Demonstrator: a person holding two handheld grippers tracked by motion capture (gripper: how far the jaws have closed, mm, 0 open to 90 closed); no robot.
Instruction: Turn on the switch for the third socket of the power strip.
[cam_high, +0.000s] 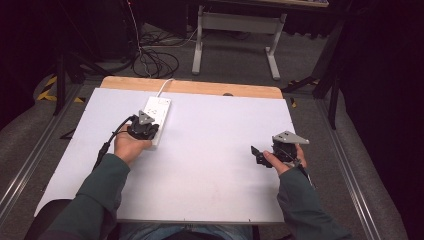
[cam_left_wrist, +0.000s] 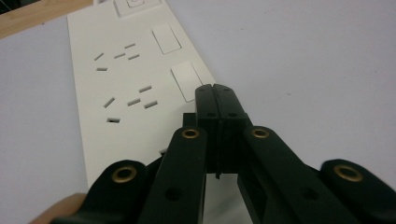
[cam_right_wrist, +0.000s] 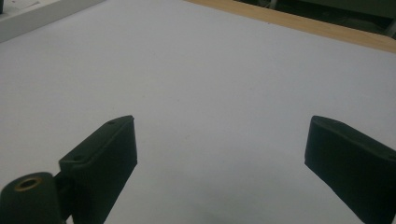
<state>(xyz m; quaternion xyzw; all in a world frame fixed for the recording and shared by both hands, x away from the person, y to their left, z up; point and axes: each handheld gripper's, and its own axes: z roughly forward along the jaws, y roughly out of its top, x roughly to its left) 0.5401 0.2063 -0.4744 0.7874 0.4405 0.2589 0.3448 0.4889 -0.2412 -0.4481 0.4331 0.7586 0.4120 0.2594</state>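
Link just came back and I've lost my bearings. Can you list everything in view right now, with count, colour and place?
Power strip: one, white, far left of the sheet, its white cord running off the far edge; two socket groups and rocker switches show in the left gripper view.
Sheet: one, white, covering most of the table.
Table: one, wooden, a strip bare along the far edge.
Table frame: one, grey, on the floor beyond.
Cables: a black bundle, on the floor beyond the table.
Left gripper: one, black, jaws shut, tips over the power strip by a rocker switch.
Right gripper: one, black, jaws open over bare sheet.
Sleeves: two, dark green, near edge.
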